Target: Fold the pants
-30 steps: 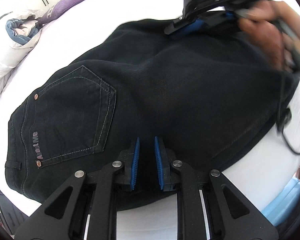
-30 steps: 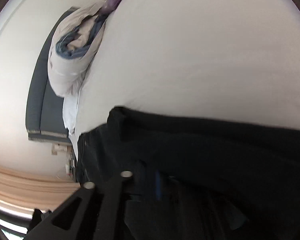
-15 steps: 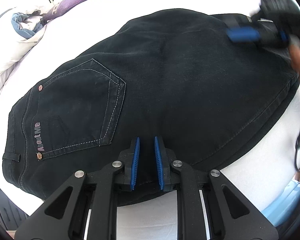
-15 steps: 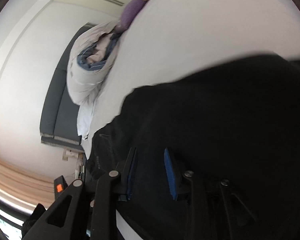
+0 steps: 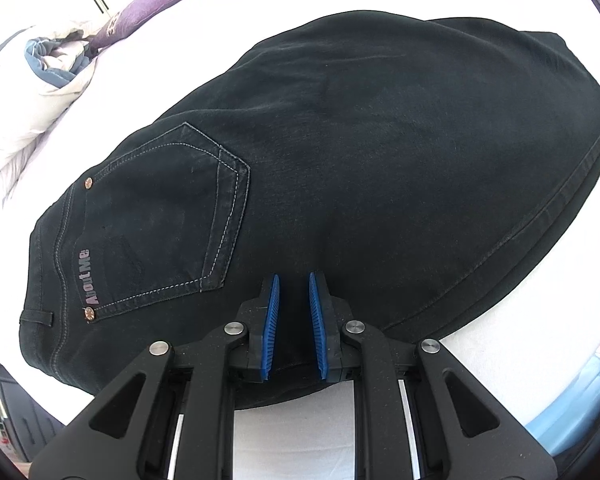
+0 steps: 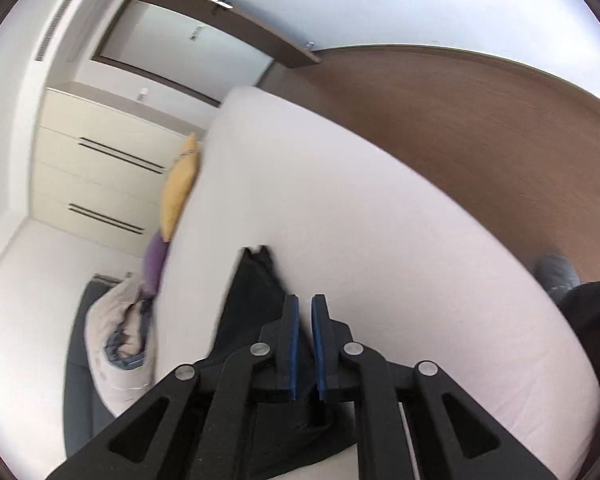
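Black jeans (image 5: 340, 168) lie folded on the white bed (image 5: 500, 380), back pocket and "AboutMe" label up, waistband to the left. My left gripper (image 5: 292, 280) rests on the near edge of the jeans with its blue pads a little apart, holding nothing. In the right wrist view the jeans (image 6: 252, 296) show as a dark strip below and left of my right gripper (image 6: 305, 300). Its pads are nearly together with nothing between them, raised above the bed.
A rolled grey and blue duvet (image 5: 40, 92), a purple pillow (image 5: 148, 8) and a yellow pillow (image 6: 178, 188) lie at the head of the bed. White drawers (image 6: 100, 168) and a brown floor (image 6: 480, 128) lie beyond. A blue object (image 5: 572, 420) is at the lower right.
My right gripper let go of the jeans, lifted off them and swung away out of the left wrist view. The jeans now lie flat. My left gripper stayed in place.
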{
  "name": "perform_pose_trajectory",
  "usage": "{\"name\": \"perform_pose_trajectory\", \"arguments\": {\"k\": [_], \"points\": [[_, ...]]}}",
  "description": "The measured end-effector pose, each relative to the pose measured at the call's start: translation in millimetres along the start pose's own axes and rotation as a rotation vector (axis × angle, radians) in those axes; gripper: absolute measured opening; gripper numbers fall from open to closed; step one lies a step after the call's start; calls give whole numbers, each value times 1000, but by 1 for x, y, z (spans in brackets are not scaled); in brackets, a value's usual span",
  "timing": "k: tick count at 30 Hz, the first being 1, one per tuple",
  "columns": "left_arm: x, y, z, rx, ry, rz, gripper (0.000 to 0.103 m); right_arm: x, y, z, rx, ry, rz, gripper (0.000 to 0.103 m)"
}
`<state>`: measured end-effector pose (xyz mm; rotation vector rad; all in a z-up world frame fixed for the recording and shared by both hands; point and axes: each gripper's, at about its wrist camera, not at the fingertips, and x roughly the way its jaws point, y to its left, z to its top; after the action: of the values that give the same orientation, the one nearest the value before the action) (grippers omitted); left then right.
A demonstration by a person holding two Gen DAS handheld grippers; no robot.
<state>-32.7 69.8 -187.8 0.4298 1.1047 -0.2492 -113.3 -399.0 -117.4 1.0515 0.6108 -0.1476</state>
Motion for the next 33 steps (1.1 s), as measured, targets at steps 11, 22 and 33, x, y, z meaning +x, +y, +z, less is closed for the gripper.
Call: {"name": "perform_pose_trajectory", "arguments": {"k": [11, 22, 33], "points": [[1, -14, 8, -25, 22, 52, 16, 117, 64, -120, -154, 393, 126, 13], [0, -18, 7, -38, 17, 78, 16, 37, 64, -42, -32, 123, 198, 60], [1, -22, 14, -30, 37, 90, 16, 154, 48, -61, 14, 304, 92, 0]]}}
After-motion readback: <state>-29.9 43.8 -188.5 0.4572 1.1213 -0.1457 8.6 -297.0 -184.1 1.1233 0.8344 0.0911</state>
